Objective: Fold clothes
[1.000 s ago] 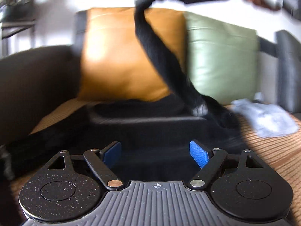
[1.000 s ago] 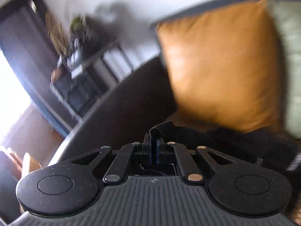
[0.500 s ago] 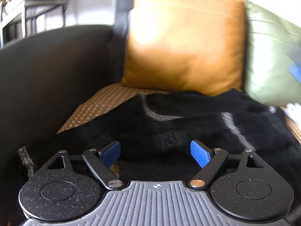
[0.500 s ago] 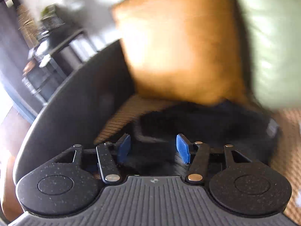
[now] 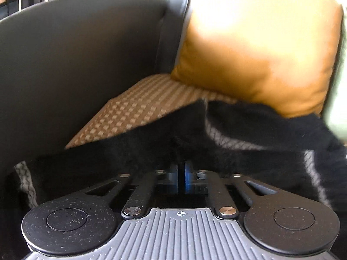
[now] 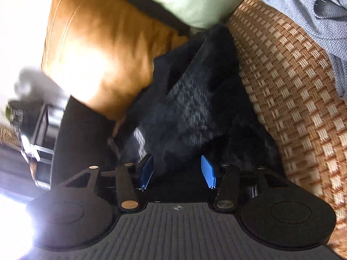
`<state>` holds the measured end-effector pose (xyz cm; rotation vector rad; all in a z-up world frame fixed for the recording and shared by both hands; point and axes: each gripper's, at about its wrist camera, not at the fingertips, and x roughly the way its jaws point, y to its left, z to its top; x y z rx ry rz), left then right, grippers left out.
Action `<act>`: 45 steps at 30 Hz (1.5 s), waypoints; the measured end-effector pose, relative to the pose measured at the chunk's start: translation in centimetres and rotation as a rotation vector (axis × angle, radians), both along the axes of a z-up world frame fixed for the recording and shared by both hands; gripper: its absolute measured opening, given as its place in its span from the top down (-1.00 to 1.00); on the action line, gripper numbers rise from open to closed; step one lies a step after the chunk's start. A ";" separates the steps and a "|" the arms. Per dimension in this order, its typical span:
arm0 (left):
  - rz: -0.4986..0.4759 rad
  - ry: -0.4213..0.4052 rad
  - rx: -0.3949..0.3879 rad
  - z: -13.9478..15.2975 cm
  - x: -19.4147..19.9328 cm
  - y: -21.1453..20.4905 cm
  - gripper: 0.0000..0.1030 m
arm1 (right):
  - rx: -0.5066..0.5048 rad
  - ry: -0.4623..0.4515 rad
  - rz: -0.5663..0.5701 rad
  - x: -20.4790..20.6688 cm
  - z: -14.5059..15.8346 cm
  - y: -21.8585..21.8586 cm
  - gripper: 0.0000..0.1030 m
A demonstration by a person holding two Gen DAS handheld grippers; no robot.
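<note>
The black garment point(image 5: 249, 134) is spread on the woven seat point(image 5: 134, 108), its far edge against the orange cushion point(image 5: 260, 49). Its near edge is pinched by the left gripper point(image 5: 181, 173), pressed together, apparently to be lifted for a fold. The right gripper point(image 6: 176, 171) is spread, its jaws having just been closing, with cloth between its 2 pads, ungripped. Bare weave is left beside the grey cloth point(image 6: 308, 6).
</note>
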<state>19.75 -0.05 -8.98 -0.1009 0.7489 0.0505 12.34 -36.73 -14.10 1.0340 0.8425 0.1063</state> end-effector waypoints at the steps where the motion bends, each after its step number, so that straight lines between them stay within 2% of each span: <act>1: -0.004 -0.016 0.003 0.5 -0.1 0.2 1.00 | 0.001 0.006 -0.027 0.1 -0.3 0.0 -0.04; 2: -0.007 -0.037 0.004 1.0 -0.3 0.4 1.00 | -0.001 0.017 -0.055 0.2 -0.5 0.0 0.00; 3: -0.009 -0.058 0.005 1.5 -0.4 0.6 1.00 | -0.003 0.028 -0.083 0.4 -0.8 0.0 0.37; 4: -0.011 -0.078 0.005 2.0 -0.6 0.8 1.00 | -0.010 0.025 -0.095 0.3 -0.9 0.0 0.91; 7: -0.017 -0.123 0.004 2.5 -0.7 1.3 1.00 | -0.060 -0.022 -0.090 -0.2 -0.5 -0.1 0.92; 8: -0.026 -0.100 0.027 1.9 -0.4 1.2 1.00 | -0.073 -0.024 -0.090 -0.5 -0.4 -0.2 0.93; 10: -0.067 -0.008 0.047 0.2 0.5 1.0 0.95 | -0.091 0.025 -0.089 -0.6 -1.0 -0.7 0.93; 11: -0.074 0.025 0.058 -0.6 0.8 0.9 0.80 | -0.101 0.057 -0.083 -0.5 -1.4 -0.8 0.92; 12: -0.078 0.055 0.069 -1.5 1.0 0.8 0.53 | -0.098 0.079 -0.067 -0.4 -1.8 -0.8 0.92; 13: -0.088 0.048 0.064 -1.7 0.7 0.9 0.36 | -0.076 0.080 -0.056 -0.5 -2.1 -1.0 0.87; 14: -0.098 0.035 0.056 -1.8 0.3 1.1 0.07 | -0.054 0.079 -0.056 -0.7 -2.2 -1.3 0.84; 15: -0.107 0.029 0.040 -1.6 0.1 1.4 -0.21 | -0.041 0.084 -0.049 -0.8 -2.0 -1.6 0.70; 16: -0.117 0.015 0.029 -1.1 -0.3 1.8 -0.30 | -0.033 0.086 -0.028 -1.0 -1.7 -1.9 0.43; 18: -0.138 -0.020 0.025 0.1 -1.1 2.4 -0.36 | -0.046 0.069 0.027 -1.5 -0.4 -2.5 0.35; 21: -0.148 -0.089 0.040 2.6 -1.7 3.3 -0.42 | -0.093 -0.019 0.140 -2.1 2.4 -2.9 0.35; 24: -0.205 -0.105 0.068 4.2 -0.3 2.2 -0.42 | -0.279 -0.105 0.221 -0.3 5.7 -1.9 0.31; 27: -0.346 -0.086 0.179 3.6 2.3 -1.1 -0.48 | -0.513 -0.163 0.336 3.3 7.9 0.0 -0.01; 30: -0.464 -0.062 0.265 2.4 4.0 -3.8 -0.56 | -0.718 -0.210 0.469 7.0 8.3 2.1 -0.07; 32: -0.542 -0.046 0.323 1.7 5.2 -5.5 -0.57 | -0.792 -0.222 0.550 9.2 7.6 3.2 -0.15; 33: -0.564 -0.034 0.328 1.2 5.7 -5.9 -0.58 | -0.812 -0.225 0.591 9.9 7.2 3.5 -0.23; 36: -0.602 0.017 0.301 0.0 6.2 -6.0 -0.59 | -0.843 -0.206 0.689 10.9 5.6 3.5 -0.30; 40: -0.620 0.041 0.292 -1.2 6.3 -5.8 -0.64 | -0.858 -0.175 0.769 11.4 3.8 3.6 -0.34; 41: -0.625 0.048 0.296 -1.6 6.5 -6.0 -0.62 | -0.864 -0.172 0.780 11.4 3.4 3.6 -0.34; 43: -0.637 0.067 0.289 -2.3 6.8 -6.2 -0.16 | -0.886 -0.162 0.797 11.5 2.8 3.6 -0.31; 44: -0.645 0.078 0.277 -2.6 6.9 -6.4 0.70 | -0.887 -0.153 0.810 11.5 2.6 3.7 -0.22; 45: -0.646 0.082 0.256 -2.6 6.9 -6.3 1.00 | -0.867 -0.137 0.822 11.6 2.3 3.8 0.27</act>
